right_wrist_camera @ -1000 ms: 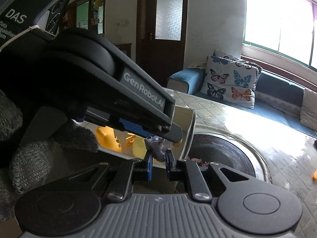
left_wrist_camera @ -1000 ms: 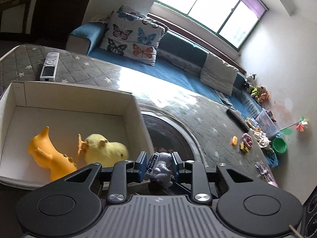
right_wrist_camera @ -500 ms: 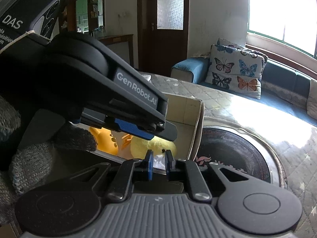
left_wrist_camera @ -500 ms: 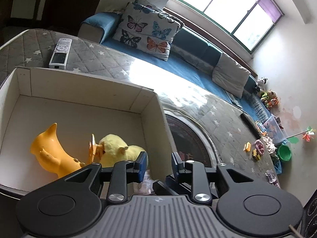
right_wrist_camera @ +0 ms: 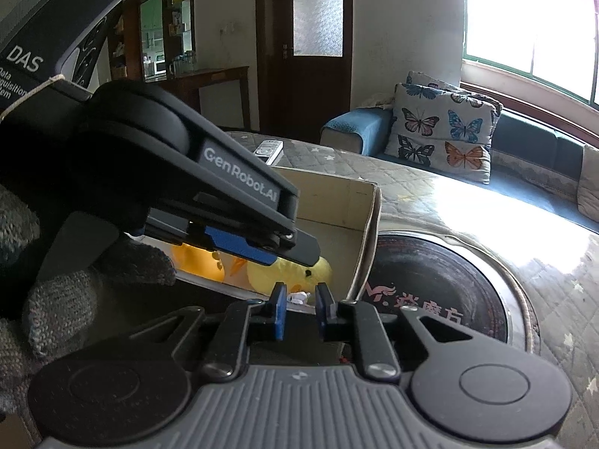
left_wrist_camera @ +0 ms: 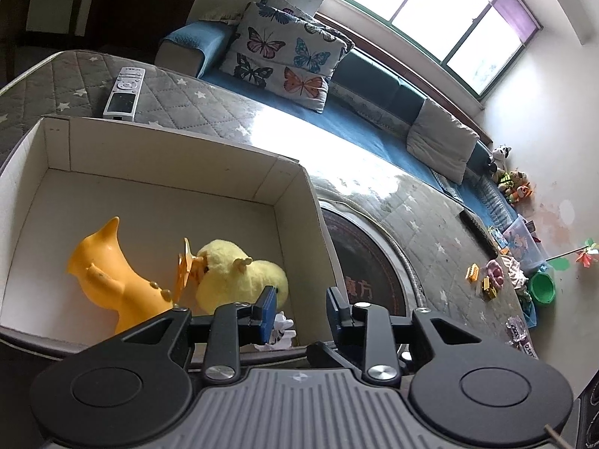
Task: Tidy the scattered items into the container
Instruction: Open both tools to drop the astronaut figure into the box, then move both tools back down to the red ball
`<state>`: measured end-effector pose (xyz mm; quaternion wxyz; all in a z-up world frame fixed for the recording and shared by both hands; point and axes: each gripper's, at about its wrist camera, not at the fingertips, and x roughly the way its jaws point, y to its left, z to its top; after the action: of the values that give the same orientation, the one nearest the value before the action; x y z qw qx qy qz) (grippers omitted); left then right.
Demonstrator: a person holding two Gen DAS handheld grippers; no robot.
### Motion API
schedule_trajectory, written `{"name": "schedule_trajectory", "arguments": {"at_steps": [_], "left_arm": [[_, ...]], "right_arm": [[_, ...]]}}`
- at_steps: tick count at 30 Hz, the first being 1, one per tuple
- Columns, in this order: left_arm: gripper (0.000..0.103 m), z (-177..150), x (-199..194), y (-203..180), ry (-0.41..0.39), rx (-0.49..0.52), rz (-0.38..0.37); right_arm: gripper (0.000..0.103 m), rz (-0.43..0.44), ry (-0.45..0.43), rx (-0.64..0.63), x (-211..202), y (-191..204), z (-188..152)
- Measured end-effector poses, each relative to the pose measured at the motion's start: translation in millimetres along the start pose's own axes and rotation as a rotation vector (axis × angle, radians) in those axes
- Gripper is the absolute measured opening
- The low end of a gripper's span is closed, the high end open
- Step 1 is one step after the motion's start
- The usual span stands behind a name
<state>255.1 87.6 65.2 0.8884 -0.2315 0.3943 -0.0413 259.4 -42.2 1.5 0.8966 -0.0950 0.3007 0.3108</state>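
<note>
A shallow white cardboard box (left_wrist_camera: 295, 187) stands on the quilted table. In it lie an orange toy dinosaur (left_wrist_camera: 108, 280), a yellow plush duck (left_wrist_camera: 239, 277) and a small white-grey robot figure (left_wrist_camera: 280, 331) in the near right corner. My left gripper (left_wrist_camera: 301, 308) is open and empty, just above the box's near rim, over the figure. In the right wrist view the box (right_wrist_camera: 368, 220), the duck (right_wrist_camera: 299, 273) and the figure (right_wrist_camera: 297, 296) show ahead. My right gripper (right_wrist_camera: 301, 308) is open and empty, below the left gripper's body.
A remote control (left_wrist_camera: 123, 93) lies on the table beyond the box. A round dark inset (left_wrist_camera: 367, 265) sits in the table right of the box. Small toys (left_wrist_camera: 486, 280) lie at the table's far right. A sofa with butterfly cushions (left_wrist_camera: 284, 52) runs behind.
My left gripper let go of the robot figure, which now lies in the box, and stands open over the box corner. My right gripper opened slightly.
</note>
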Motion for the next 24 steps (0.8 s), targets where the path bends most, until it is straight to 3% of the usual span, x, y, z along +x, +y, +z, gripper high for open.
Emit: {"name": "schedule_trajectory", "arguments": {"at_steps": [4,10,12,20,24], "left_arm": [[0.032,-5.0,-5.7,-2.6,-0.005,0.004,0.001],[0.032,-14.5,-13.6,-7.3,-0.01,0.006,0.004],[0.032,-18.2,-16.1,-9.7,-0.01,0.01,-0.002],[0.032,-35.6,-26.2,-18.4,-0.013,0.025,-0.016],[0.032,-47.3,-27.5,-22.2,-0.007,0.031,-0.025]], "right_arm": [[0.032,-0.006,-0.007,-0.004,-9.2,-0.5,-5.2],[0.05,-0.01,-0.025,-0.005,-26.8,-2.3,-12.7],[0.052,-0.011,-0.03,-0.005,-32.9,-2.8,-15.2],[0.081,-0.024,-0.038,-0.008,-55.2,-4.0,-30.2],[0.088,-0.046,-0.037,-0.001,-66.2,-5.5,-41.1]]}}
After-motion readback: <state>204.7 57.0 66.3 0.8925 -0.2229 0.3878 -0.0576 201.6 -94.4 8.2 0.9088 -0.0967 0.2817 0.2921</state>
